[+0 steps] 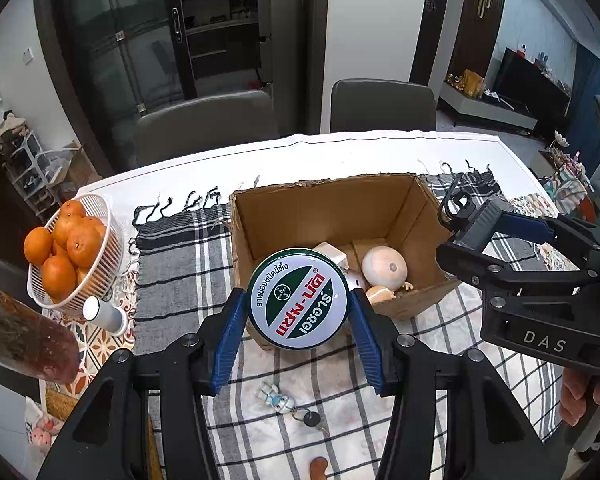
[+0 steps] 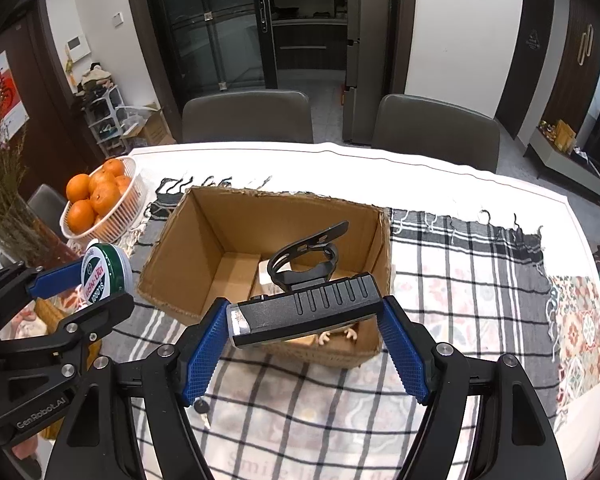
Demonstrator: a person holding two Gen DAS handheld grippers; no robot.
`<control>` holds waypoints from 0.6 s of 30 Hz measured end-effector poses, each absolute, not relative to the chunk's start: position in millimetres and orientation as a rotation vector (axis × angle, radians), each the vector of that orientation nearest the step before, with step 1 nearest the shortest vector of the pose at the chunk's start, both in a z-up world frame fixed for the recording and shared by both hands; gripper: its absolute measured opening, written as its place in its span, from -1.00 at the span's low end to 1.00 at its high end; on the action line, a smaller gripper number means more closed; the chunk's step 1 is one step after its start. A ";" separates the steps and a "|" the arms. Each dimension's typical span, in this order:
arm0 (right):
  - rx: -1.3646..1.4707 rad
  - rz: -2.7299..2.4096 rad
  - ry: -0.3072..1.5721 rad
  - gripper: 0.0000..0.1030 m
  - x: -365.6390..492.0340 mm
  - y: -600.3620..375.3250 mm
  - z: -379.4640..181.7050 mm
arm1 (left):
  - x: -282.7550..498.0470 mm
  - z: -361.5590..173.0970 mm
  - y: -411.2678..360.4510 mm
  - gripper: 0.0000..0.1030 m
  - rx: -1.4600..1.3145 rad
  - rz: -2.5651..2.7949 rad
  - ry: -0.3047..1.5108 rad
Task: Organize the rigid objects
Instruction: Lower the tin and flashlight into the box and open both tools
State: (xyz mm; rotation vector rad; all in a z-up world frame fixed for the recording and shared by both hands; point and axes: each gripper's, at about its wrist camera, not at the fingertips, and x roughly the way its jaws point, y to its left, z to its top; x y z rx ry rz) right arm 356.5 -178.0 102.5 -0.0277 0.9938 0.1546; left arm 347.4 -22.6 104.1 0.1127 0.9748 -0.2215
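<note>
Two hand-held grippers, left (image 1: 298,320) and right (image 2: 306,326), hold one tin (image 1: 298,298) and one bike light (image 2: 304,310)

My right gripper (image 2: 304,316) clamps a black bike light (image 2: 312,310) above the cardboard box (image 2: 204,240), frame centre.

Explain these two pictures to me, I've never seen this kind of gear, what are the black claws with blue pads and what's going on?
They are hand-held grippers, one in each of a person's hands, each carrying a camera that looks along its fingers. The left gripper, seen from its own camera, clamps a round green-and-white tin. The right gripper clamps a black bike light with a strap mount. Both hover near an open cardboard box holding small toys, on a checked cloth. A basket of oranges and a keychain lie nearby.
</note>
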 end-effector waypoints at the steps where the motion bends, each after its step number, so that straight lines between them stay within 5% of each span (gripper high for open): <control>1: -0.028 0.158 0.995 0.46 358.8 -178.1 101.2 | 350.2 103.5 -22.8 -0.01 0.115 -0.221 0.977; 18: -0.022 0.170 1.063 0.46 405.7 -183.5 74.1 | 398.7 79.6 -28.9 -0.01 0.131 -0.228 1.042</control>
